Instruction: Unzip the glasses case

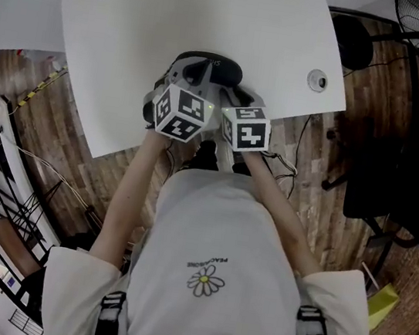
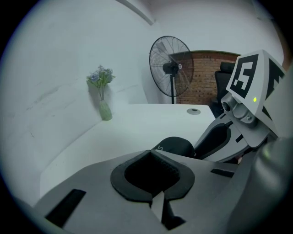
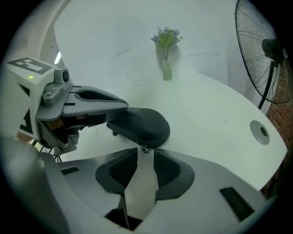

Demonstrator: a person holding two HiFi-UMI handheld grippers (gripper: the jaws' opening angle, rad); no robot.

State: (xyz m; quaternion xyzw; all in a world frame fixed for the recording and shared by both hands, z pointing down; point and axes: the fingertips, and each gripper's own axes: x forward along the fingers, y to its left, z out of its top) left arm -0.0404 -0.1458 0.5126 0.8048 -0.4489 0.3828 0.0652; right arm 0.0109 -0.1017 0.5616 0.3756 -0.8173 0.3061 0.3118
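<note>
Glasses case [image 3: 139, 125], white table [image 3: 206, 119], vase [image 3: 166, 72]

White rounded tabletop [image 1: 139, 12] bare from 9 to 2 o'clock of black oval zip case [image 3: 139, 125]. Small green flower vase [image 3: 166, 68] far at 12, grey round grommet [image 1: 317, 80] at 3.

Flower vase [image 3: 166, 71], standing fan [image 2: 170, 68], white table [image 1: 138, 19]

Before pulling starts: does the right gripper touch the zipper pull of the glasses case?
Cannot tell. In the right gripper view the zipper pull hangs at the tips of the right gripper, jaws parted; neither contact nor gap shows plainly.
</note>
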